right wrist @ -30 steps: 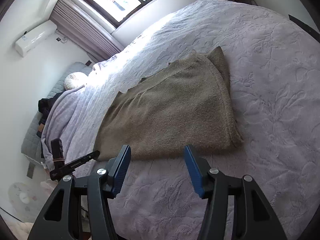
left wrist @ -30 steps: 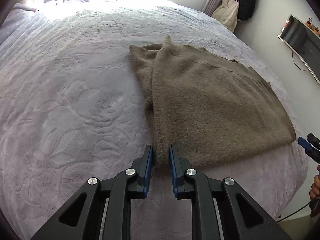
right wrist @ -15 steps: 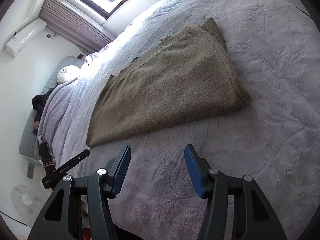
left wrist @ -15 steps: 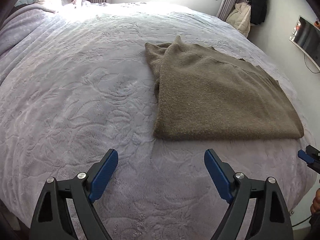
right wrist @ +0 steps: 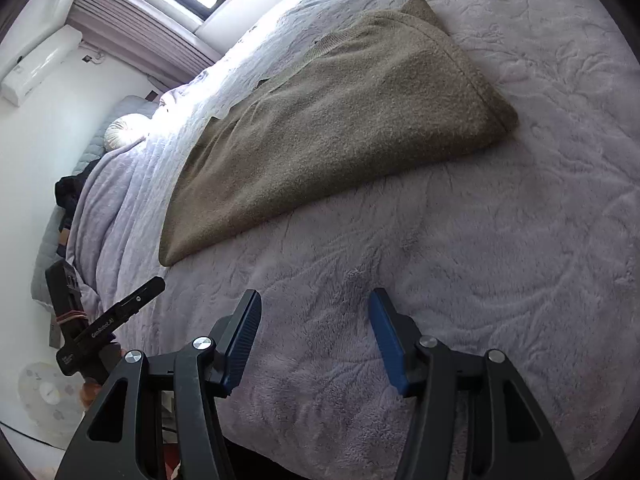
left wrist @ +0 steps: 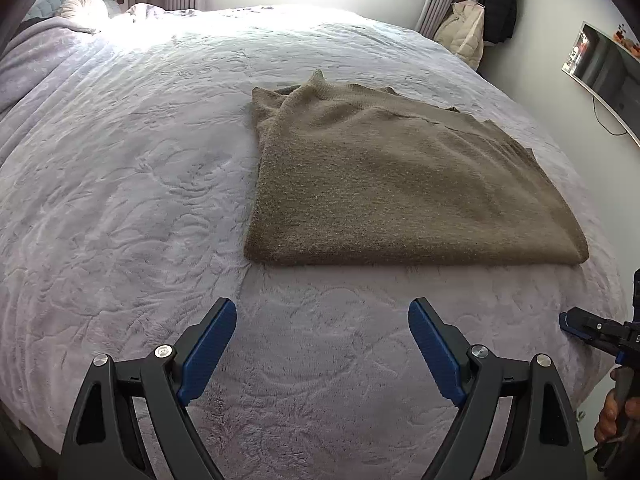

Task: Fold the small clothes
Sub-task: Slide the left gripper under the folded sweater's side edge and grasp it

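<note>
Sweater (left wrist: 400, 184) lies folded on bed (left wrist: 120, 200), untouched. Left gripper (left wrist: 322, 344) has just been opening, nothing between; right gripper (right wrist: 316, 336) released, empty. Next fold probably needs near corners pinched.

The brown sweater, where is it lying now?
The brown sweater lies folded on the lilac bedspread, beyond both open grippers and touching neither; in the left wrist view it sits right of centre.

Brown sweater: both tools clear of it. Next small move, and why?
Probably bring the left tool forward to the near left corner of the brown sweater for another fold. The left jaws have just opened with nothing between them, the right tool is open and empty too, and the sweater lies flat on the bedspread, folded lengthwise but long.
</note>
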Demonstrator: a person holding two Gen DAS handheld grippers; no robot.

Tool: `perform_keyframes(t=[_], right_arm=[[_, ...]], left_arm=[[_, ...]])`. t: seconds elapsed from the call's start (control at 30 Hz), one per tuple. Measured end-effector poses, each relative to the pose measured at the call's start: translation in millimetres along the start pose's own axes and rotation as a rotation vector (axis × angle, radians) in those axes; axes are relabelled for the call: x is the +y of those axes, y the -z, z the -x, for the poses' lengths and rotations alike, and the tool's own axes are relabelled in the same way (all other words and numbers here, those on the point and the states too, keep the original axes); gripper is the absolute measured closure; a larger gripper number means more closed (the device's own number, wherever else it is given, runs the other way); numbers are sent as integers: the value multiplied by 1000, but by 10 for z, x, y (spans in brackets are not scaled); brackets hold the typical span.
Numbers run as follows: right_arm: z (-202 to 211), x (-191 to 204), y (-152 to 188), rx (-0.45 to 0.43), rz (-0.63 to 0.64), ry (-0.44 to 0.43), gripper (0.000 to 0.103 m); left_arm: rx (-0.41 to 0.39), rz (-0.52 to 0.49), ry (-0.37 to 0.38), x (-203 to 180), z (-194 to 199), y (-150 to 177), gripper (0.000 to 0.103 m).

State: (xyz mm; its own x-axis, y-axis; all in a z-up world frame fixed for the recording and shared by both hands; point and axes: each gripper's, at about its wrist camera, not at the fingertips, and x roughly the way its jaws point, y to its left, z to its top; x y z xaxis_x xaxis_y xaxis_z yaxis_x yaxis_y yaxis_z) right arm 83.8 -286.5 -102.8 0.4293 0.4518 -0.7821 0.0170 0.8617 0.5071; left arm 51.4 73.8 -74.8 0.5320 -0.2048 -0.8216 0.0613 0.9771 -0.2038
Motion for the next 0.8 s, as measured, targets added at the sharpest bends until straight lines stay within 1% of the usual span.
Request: perform_keyframes(t=[0.1,0.17,0.2,0.33,0.43,0.53,0.6,0.7,0.8], right_arm=[[-30,-8,6,1,3,1,43],[-44,0,8,2,6,1,43],[-53,0,9,2,8,1,43],[-67,6,13,2,9,3,43],[-80,5,25,3,19,6,42],[-97,13,26,5,26,8,41],[-104,10,24,6,24,7,41],[-106,6,25,5,21,3,41],[-116,26,21,7,28,6,41]], left_arm=[[2,3,14,-9,-4,-5,15],[5,16,46,-9,-14,-16,15],[7,28,72,1,-18,-22,15],[9,115,222,46,-64,-54,15],[9,161,285,53,-126,-76,15],[28,227,343,68,-253,-98,15],[32,246,351,56,-317,-105,15],[24,234,330,11,-352,-118,15],[19,237,325,5,-375,-145,15]])
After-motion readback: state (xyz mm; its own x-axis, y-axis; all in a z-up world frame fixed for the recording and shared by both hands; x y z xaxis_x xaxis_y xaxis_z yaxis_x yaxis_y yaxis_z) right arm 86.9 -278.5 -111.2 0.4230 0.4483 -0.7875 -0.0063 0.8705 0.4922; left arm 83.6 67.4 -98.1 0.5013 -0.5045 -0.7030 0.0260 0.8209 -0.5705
